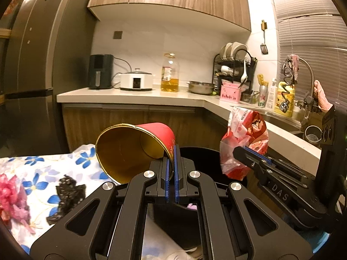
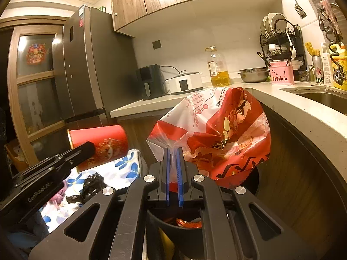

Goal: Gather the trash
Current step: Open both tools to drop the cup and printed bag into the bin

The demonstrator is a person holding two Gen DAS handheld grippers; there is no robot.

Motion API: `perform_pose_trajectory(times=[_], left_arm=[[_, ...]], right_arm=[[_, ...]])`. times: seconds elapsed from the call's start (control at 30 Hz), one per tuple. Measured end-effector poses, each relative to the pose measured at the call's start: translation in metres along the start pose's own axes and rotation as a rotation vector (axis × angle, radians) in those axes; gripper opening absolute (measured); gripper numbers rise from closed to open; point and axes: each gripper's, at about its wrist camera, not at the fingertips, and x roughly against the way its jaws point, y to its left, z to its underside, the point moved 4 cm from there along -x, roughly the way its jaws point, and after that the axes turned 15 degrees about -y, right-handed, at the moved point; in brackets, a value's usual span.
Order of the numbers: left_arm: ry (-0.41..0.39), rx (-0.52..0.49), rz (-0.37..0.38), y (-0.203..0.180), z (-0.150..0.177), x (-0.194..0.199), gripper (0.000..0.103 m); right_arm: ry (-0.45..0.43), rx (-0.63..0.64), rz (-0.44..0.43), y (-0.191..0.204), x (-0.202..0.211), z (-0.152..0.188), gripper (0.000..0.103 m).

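My left gripper [image 1: 172,151] is shut on the wall of a red paper cup [image 1: 134,149] with a gold inside, held tilted on its side above the table edge; the cup also shows in the right wrist view [image 2: 102,143]. My right gripper [image 2: 173,151] is shut on a red and white plastic snack bag [image 2: 219,134], held above a black trash bin [image 2: 253,184]. The bag also shows in the left wrist view [image 1: 245,138], over the bin [image 1: 203,158]. The bin holds some wrappers [image 2: 188,223].
A table with a blue-flowered cloth [image 1: 65,173] carries a black crumpled wrapper [image 1: 65,192] and pink scraps [image 1: 13,199]. A white countertop [image 1: 134,96] with appliances, an oil bottle [image 1: 170,73] and a sink [image 2: 325,99] runs behind and to the right. A fridge [image 1: 36,65] stands at left.
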Motion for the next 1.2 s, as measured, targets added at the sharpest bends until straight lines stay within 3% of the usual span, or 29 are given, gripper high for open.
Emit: perform_pose_trajectory(times=[0.5,0.67,0.87,0.97,1.03,1.07,1.2], left_arm=[[0.017,0.023,0.047,-0.011,0.019,-0.039,0.003],[0.015,0.042,0.073,-0.012,0.022,-0.048,0.003],[0.047,0.061,0.101,-0.009,0.033,-0.058,0.004],[0.075,0.067,0.101,-0.006,0.042,-0.062,0.015],[0.08,0.07,0.091,-0.004,0.045,-0.062,0.027],[0.081,0.07,0.083,-0.003,0.046,-0.061,0.038],[0.085,0.086,0.058,0.006,0.048,-0.054,0.05]], right_arm=[[0.01,-0.027,-0.016,-0.017,-0.016,0.004,0.009],[0.012,-0.049,-0.033,-0.02,-0.022,0.005,0.02],[0.031,-0.072,-0.006,-0.031,-0.026,0.01,0.025],[0.042,-0.079,0.005,-0.034,-0.026,0.013,0.028],[0.049,-0.083,0.01,-0.035,-0.027,0.014,0.031],[0.052,-0.084,0.013,-0.036,-0.026,0.015,0.033],[0.046,-0.089,0.025,-0.037,-0.022,0.015,0.044]])
